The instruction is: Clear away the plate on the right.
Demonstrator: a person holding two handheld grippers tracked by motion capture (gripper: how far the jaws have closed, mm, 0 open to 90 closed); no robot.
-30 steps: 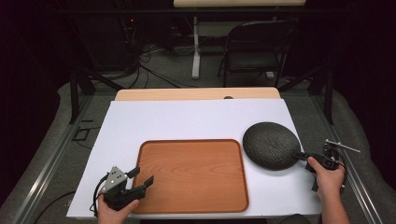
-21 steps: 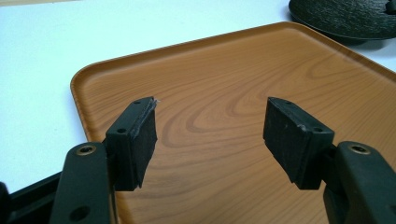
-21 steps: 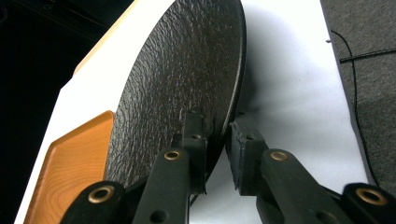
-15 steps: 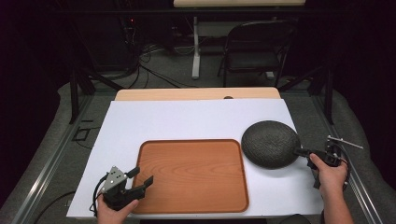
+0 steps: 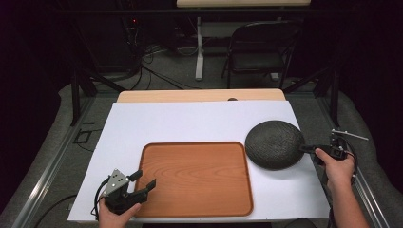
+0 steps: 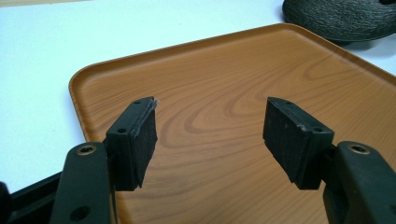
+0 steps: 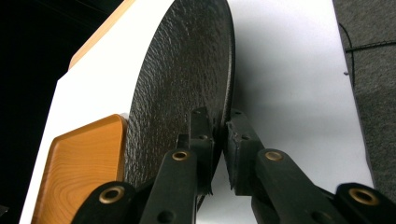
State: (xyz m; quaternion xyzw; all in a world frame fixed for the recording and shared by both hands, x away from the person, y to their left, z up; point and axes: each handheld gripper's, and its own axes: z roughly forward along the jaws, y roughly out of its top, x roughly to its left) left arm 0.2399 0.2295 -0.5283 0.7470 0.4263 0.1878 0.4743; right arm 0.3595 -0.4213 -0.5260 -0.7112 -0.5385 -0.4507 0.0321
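Note:
A round black textured plate [image 5: 274,144] hangs at the right of the table, its left edge reaching over the far right corner of the brown wooden tray [image 5: 195,178]. My right gripper [image 5: 306,148] is shut on the plate's right rim. In the right gripper view the jaws [image 7: 219,135] pinch the rim of the plate [image 7: 187,70], with the tray [image 7: 79,163] beyond. My left gripper [image 5: 142,180] stands open at the tray's near left corner. Its fingers [image 6: 135,135] hover over the bare tray [image 6: 224,84], nothing between them; the plate [image 6: 341,18] lies far off.
A white sheet [image 5: 190,123] covers the table, and a strip of bare wood [image 5: 199,96] shows at the far edge. A folding chair [image 5: 261,52] and cables lie on the floor beyond. The table's right edge runs close to my right hand.
The plate has crept a little to the left and farther away, toward the tray, with my right gripper following it. The left gripper has stayed still.

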